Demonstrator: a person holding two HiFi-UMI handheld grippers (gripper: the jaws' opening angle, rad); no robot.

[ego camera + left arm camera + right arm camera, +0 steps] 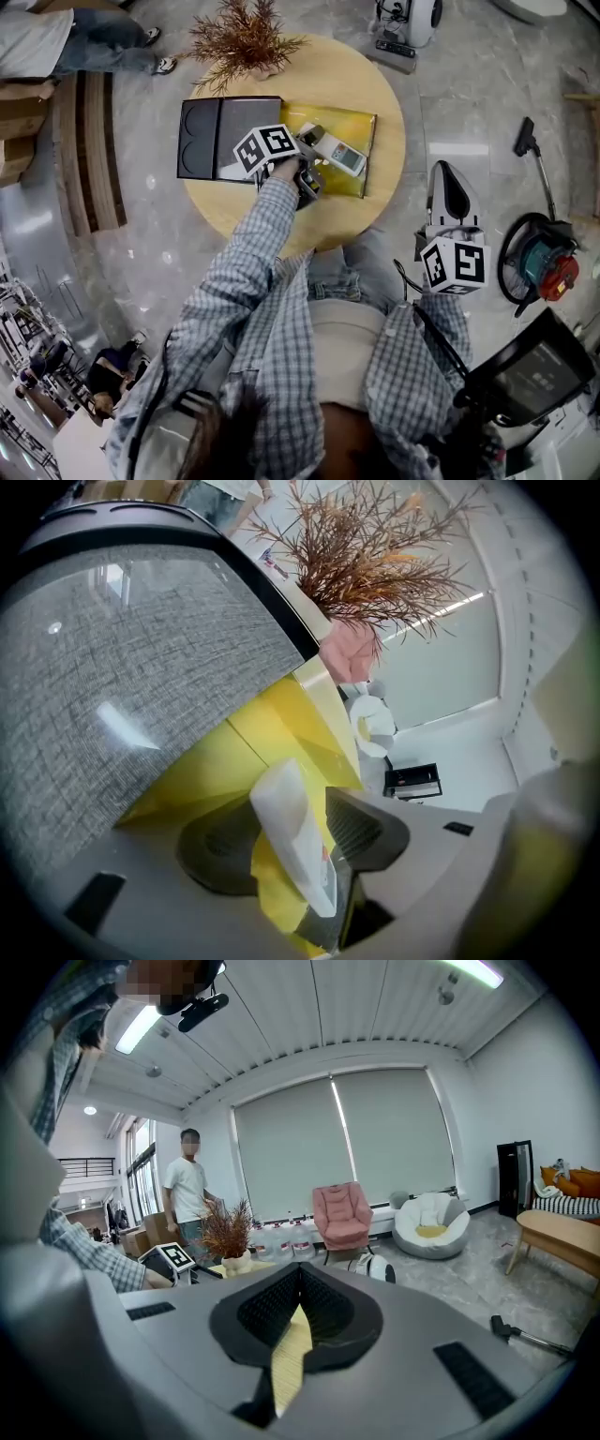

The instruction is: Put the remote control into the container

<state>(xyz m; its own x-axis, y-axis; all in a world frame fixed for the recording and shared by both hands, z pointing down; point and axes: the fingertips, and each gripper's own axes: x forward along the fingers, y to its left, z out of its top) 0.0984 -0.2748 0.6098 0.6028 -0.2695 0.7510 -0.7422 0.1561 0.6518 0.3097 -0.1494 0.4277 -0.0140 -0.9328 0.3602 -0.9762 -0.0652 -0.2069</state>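
Observation:
The white remote control (336, 153) lies in the yellow container (352, 127) on the round wooden table (281, 220). My left gripper (312, 148) reaches over the container's left end. In the left gripper view the remote (291, 827) stands on edge between the two dark pads (220, 846), over the yellow container (253, 733). The jaws are spread wide and open, with a gap beside the remote. My right gripper (448, 178) hangs off the table's right side over the floor. Its jaws (298, 1283) are shut with nothing held.
A black case with grey lining (225, 139) (122, 667) lies directly left of the container. A dried plant in a pot (246, 37) (366, 564) stands at the table's far edge. A vacuum cleaner (539, 258) sits on the floor at right, a wooden bench (89, 150) at left.

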